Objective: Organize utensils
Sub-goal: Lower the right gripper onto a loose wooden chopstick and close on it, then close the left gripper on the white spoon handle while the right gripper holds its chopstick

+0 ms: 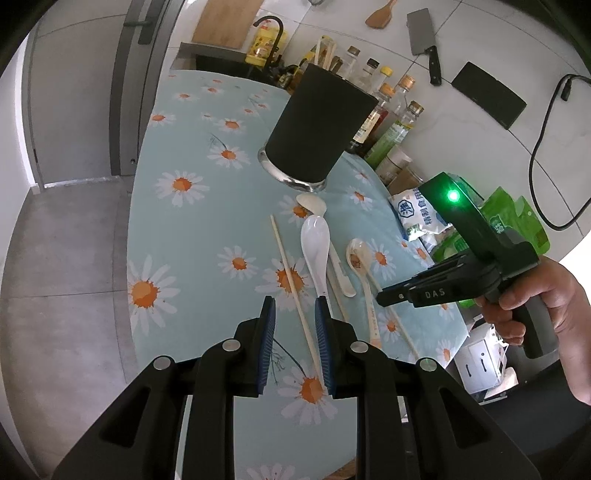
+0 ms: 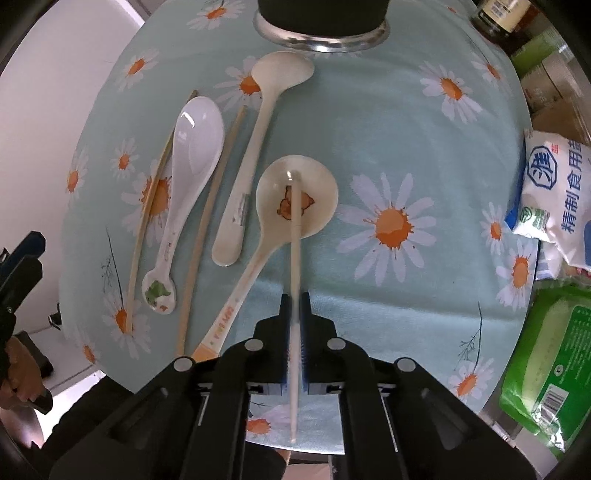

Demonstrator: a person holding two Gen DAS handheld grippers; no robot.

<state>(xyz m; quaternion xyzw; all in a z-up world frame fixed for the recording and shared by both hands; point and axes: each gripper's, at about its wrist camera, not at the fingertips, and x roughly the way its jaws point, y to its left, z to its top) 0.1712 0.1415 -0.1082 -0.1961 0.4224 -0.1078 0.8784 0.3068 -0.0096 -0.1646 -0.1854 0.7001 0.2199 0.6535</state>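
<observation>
My right gripper point(image 2: 294, 301) is shut on a pale chopstick point(image 2: 294, 236) that points forward over a bear-printed spoon point(image 2: 295, 199). Left of it lie a cream spoon point(image 2: 258, 122), a white spoon point(image 2: 188, 155) and two wooden chopsticks point(image 2: 207, 221). The black utensil holder point(image 2: 321, 14) stands at the far end. In the left wrist view my left gripper point(image 1: 293, 306) is open, its jaws either side of a wooden chopstick point(image 1: 291, 280), near the white spoon point(image 1: 316, 243). The holder point(image 1: 317, 125) stands beyond. The right gripper point(image 1: 384, 295) shows at the right.
The table has a daisy-print cloth point(image 1: 192, 221). Bottles point(image 1: 391, 110), a salt bag point(image 2: 554, 192) and green packets point(image 2: 546, 369) crowd its right side. A cleaver point(image 1: 424, 40) hangs on the wall behind. The table edge drops to the floor at the left.
</observation>
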